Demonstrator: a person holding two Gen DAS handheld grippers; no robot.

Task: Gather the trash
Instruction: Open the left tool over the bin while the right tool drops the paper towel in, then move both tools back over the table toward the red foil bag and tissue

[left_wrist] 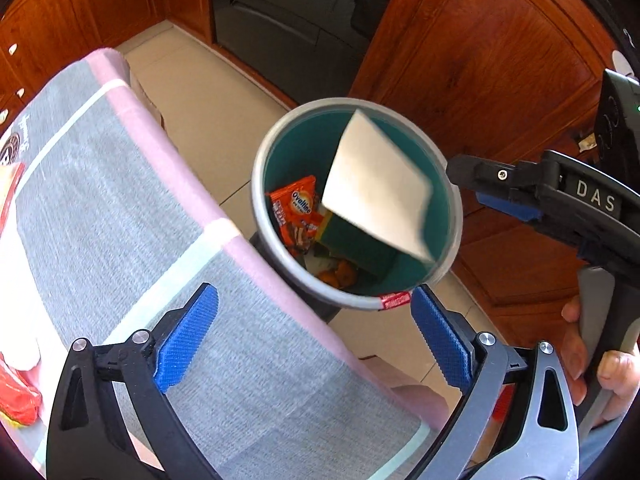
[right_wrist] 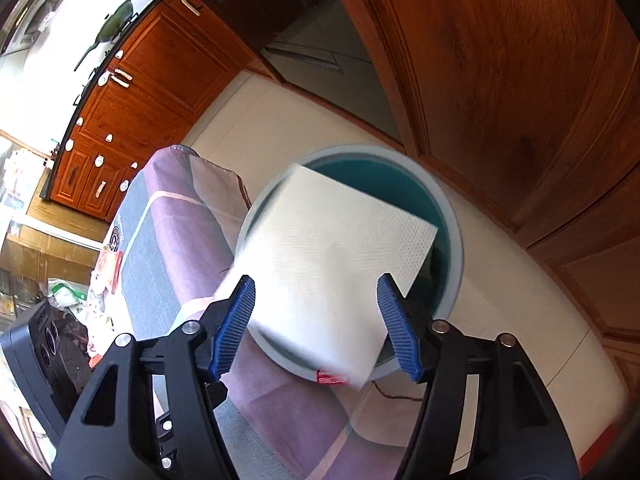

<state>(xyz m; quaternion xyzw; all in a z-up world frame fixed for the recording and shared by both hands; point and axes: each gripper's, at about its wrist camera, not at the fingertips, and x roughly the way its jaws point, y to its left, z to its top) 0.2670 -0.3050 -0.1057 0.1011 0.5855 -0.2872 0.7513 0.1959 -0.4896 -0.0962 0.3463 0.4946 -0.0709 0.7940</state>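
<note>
Hanging over a round grey bin point(left_wrist: 262, 168) with a teal inside, a white paper napkin point(left_wrist: 376, 192) floats loose in the air, blurred at its edges and touched by neither tool. Seen from the right wrist, the right gripper point(right_wrist: 316, 320) stands with its blue pads spread partway, one at nine o'clock and one at three o'clock of the napkin's lower half, and the sheet fills the gap without being pinched. From the left wrist camera the same gripper reaches in from three o'clock, just beside the bin's rim, with a hand point(left_wrist: 600, 364) wrapped round its grey handle. The left gripper point(left_wrist: 314, 340) is spread wide and has hold of nothing; its pads sit at seven and five o'clock of the bin. Down in the bin lie an orange Ovaltine packet point(left_wrist: 296, 208), something green and some orange scraps. A table under a grey and pink cloth point(left_wrist: 120, 208) stands at nine o'clock of the bin, touching its rim, with a red wrapper point(left_wrist: 16, 396) near its far edge.
</note>
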